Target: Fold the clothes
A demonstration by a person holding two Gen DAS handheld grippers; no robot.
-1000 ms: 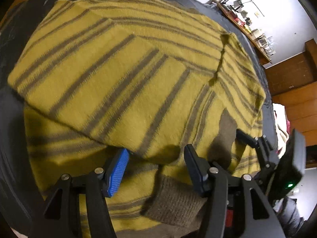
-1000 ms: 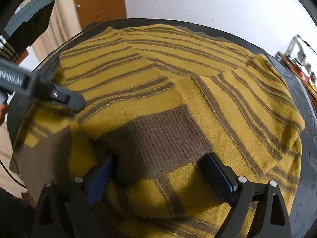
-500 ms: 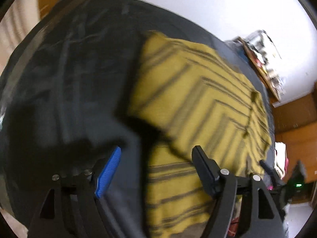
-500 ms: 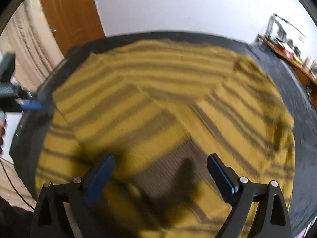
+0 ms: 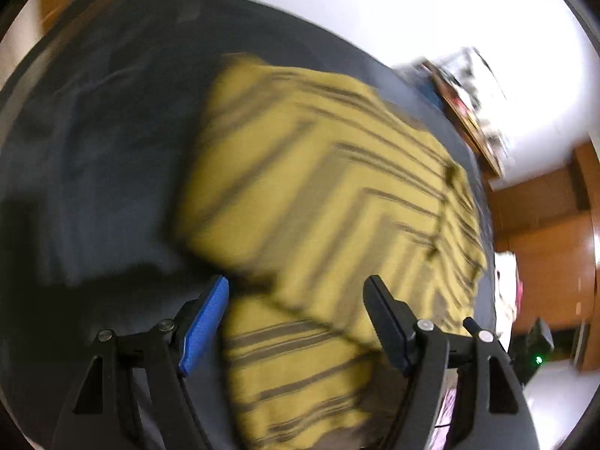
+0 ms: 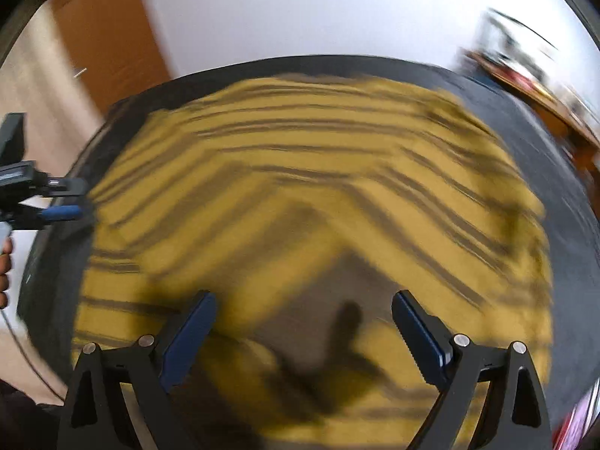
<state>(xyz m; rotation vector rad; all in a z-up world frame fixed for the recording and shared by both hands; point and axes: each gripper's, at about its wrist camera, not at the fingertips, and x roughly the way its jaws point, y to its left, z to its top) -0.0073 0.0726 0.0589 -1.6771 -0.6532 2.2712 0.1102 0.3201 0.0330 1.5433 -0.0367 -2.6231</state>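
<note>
Since a second ago, both claws have released and backed off: left claw (image 5: 296, 322) and right claw (image 6: 303, 333) are wide, empty. The sweater (image 5: 337, 202) lies sleeve-folded on the dark surface (image 5: 93, 150); further folds likely remain.

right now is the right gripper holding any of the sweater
No, the right gripper has its fingers spread wide above the sweater, with no cloth between them.

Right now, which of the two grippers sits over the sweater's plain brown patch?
The right gripper: open above the brown patch. The left gripper faces striped yellow.
</note>
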